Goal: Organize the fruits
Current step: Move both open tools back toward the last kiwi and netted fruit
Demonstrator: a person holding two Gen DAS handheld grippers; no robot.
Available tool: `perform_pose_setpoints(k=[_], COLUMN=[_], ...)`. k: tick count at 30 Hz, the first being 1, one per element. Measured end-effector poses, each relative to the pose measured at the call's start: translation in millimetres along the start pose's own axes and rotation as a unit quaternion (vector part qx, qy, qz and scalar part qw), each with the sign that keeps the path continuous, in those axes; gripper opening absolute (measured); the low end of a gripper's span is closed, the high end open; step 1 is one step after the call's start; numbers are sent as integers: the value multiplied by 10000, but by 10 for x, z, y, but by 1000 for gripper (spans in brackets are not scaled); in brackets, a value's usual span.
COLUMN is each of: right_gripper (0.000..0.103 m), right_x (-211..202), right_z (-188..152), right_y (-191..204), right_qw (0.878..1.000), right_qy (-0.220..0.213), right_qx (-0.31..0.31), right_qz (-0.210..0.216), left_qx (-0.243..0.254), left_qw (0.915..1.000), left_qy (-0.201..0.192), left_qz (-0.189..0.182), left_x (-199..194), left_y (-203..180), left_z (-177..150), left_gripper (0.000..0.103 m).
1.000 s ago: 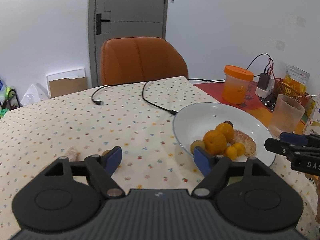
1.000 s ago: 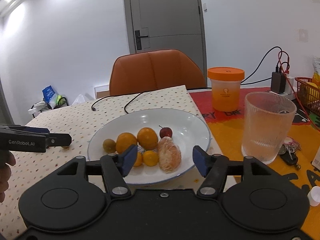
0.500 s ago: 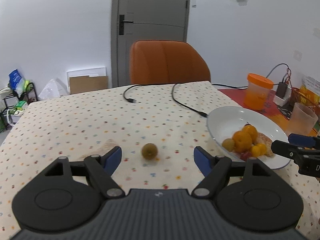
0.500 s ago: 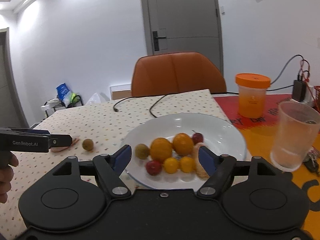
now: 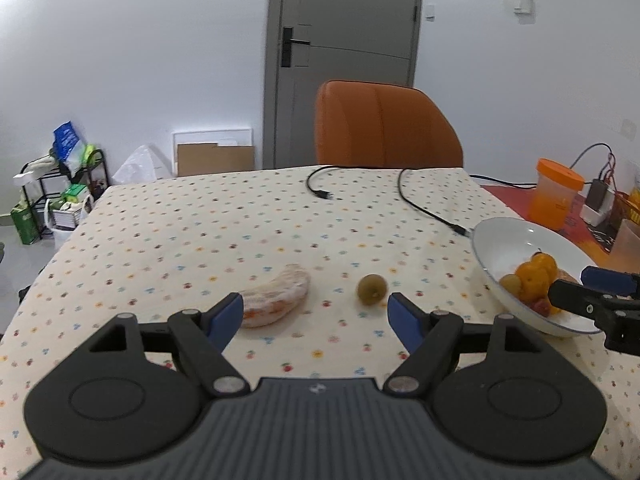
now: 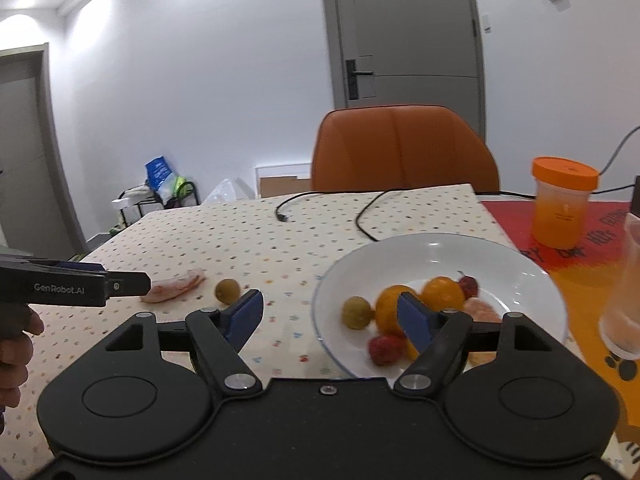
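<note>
Home dining room, lived-in, not a lab or shop.
Evidence: table under a dotted tablecloth [image 5: 208, 240], orange upholstered chair [image 5: 386, 128] pushed up to the far edge, grey interior door [image 5: 344, 60] with a lever handle, light switch [image 5: 523, 2] on a plain white wall. White plate [image 6: 492, 256] of mixed fruit, orange-lidded jar [image 6: 562, 208], frosted plastic cup [image 6: 624, 300], charging cable [image 5: 424, 204] trailing across the table. Small wire rack [image 5: 60, 196] stuffed with bags and packets in the corner, cardboard [image 5: 216, 158] leaning on the wall.
</note>
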State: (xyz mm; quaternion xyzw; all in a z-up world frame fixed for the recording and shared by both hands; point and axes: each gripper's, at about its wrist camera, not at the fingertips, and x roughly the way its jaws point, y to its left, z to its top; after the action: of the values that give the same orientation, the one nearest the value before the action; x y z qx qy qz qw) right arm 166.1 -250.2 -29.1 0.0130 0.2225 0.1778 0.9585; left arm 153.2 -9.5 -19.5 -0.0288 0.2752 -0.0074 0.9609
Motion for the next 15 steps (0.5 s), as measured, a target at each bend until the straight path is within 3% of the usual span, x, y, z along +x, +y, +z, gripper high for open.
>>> perform_pose_setpoints(k=[15], right_gripper=[73], right_x=[248], right_z=[97], right_y=[359], right_qw=[9984], right_qy=[125], right_qx=[-345], right_qz=[425], left_qx=[-340], left_qw=[9991], left_qy=[89], left_qz=[253], left_x=[39], left_y=[306], left_z=[-63], left_gripper=[78])
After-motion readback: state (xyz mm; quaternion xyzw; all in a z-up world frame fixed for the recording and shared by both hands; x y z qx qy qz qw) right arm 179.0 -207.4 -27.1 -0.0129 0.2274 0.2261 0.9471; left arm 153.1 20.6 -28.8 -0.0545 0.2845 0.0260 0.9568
